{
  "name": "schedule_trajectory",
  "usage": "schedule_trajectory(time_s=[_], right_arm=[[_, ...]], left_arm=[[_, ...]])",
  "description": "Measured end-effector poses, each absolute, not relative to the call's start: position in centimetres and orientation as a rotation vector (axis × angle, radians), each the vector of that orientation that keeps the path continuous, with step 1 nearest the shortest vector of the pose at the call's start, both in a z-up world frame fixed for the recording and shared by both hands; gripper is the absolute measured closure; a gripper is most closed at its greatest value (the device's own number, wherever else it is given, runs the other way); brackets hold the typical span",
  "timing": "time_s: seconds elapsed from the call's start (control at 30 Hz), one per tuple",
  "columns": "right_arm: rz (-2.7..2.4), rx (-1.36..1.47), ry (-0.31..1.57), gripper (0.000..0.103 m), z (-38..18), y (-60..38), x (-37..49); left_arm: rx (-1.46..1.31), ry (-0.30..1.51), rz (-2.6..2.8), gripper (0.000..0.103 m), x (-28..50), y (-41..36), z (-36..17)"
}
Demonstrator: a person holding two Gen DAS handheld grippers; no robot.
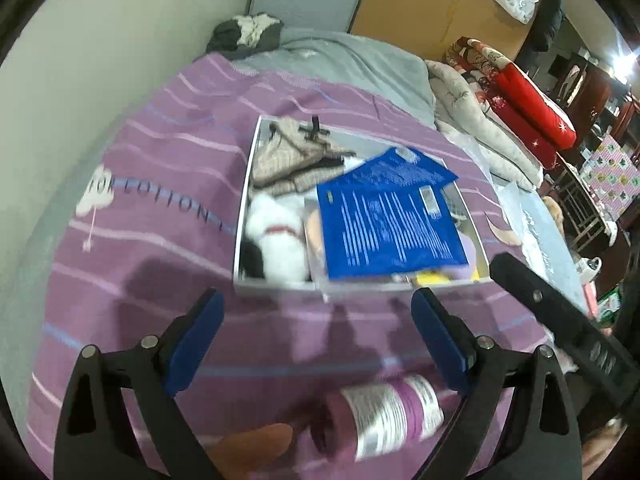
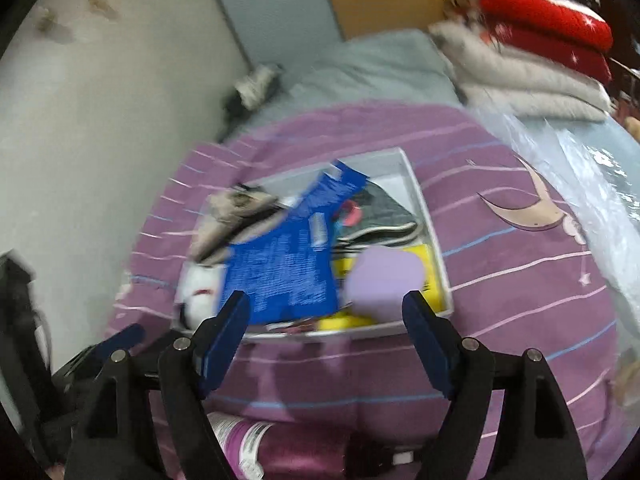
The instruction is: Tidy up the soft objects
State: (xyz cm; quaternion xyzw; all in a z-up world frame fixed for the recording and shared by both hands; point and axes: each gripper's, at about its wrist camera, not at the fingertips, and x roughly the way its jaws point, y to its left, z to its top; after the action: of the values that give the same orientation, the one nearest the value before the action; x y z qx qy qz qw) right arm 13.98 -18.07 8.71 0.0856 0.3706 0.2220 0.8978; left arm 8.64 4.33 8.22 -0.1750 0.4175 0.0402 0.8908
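A white box lies on the purple striped bedspread. In it are a beige plaid cloth, a white plush, a blue printed packet, a lilac soft thing and something yellow. My left gripper is open and empty, just short of the box's near wall. Beneath it lies a purple yarn skein with a pale label. My right gripper is open above the box's near edge, holding nothing.
A pale wall runs along the left of the bed. Folded red and white quilts are stacked at the back right, beside a grey blanket. Clear plastic sheeting covers the right side. A dark bundle lies at the head.
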Motion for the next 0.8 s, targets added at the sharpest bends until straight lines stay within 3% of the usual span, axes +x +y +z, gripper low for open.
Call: schedule_trajectory(time_s=[0.47, 0.8], right_arm=[[0.397, 0.113, 0.675, 0.024, 9.7, -19.5, 3.3], [0.363, 0.022, 0.626, 0.024, 6.8, -19.0, -1.9]], left_arm=[[-0.249, 0.802, 0.093, 0.009, -1.2, 1.3, 11.2], [-0.240, 0.784, 0.096, 0.009, -5.2, -0.5, 7.9]])
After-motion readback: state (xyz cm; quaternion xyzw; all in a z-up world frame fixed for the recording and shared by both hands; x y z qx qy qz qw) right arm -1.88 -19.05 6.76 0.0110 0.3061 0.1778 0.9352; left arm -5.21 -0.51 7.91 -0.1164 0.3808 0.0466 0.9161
